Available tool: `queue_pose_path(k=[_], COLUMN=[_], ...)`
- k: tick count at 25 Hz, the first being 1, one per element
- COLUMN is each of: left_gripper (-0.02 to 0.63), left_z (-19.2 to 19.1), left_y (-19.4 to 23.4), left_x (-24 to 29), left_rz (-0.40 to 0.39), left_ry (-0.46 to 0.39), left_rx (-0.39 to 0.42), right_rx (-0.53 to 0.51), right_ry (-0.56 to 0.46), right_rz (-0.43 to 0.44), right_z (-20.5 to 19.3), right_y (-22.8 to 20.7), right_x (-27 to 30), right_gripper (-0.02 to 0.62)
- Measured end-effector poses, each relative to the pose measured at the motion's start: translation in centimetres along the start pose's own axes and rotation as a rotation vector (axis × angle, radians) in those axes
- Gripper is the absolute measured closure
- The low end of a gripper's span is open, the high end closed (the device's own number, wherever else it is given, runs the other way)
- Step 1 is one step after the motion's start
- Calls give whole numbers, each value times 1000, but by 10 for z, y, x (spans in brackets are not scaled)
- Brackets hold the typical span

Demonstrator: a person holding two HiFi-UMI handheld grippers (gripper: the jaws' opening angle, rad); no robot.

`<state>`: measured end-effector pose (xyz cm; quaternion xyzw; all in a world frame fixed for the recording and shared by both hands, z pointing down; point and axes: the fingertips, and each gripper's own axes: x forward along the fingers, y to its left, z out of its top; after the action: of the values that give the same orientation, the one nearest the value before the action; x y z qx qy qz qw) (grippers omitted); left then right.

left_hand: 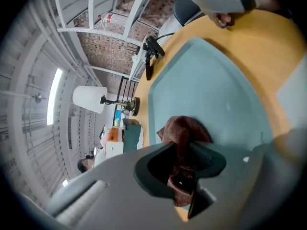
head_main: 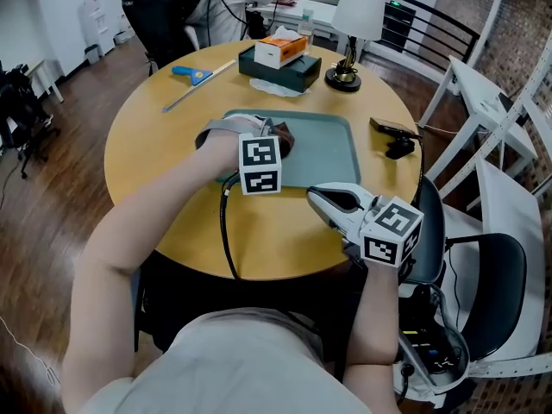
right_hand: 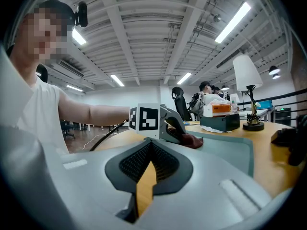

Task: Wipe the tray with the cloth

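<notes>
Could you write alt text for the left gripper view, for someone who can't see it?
The left tongs pinch a dark red cloth over a grey-green tray on a wooden table; the right tongs sit beyond.

Bunched brown cloth (head_main: 282, 135) on teal tray (head_main: 326, 159)

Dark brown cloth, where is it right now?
Clamped in the left gripper, the dark brown cloth rests on the left part of the grey-green tray, head view centre.

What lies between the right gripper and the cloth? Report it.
In the head view, only bare table and bare tray separate the right gripper from the cloth, which the left gripper clamps on the tray.
</notes>
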<state>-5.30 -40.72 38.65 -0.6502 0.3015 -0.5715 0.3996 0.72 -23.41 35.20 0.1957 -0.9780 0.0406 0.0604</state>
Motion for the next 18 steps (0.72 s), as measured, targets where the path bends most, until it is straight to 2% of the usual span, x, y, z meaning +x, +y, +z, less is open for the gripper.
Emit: queue_pose_path(k=[7, 14, 18], left_gripper=[515, 515, 515], left_z=[2, -5, -6], left_y=[15, 31, 37], left_x=[28, 56, 66], left_rz=[22, 107, 129], left_ry=[19, 76, 80], left_rx=[-16, 10, -7], right_rx=[0, -2, -4], right_ry=[-1, 0, -1], right_rz=[3, 5, 6], right_z=[0, -1, -1], right_y=[-1, 0, 1], right_x=[0, 0, 0], right_gripper=[594, 594, 594])
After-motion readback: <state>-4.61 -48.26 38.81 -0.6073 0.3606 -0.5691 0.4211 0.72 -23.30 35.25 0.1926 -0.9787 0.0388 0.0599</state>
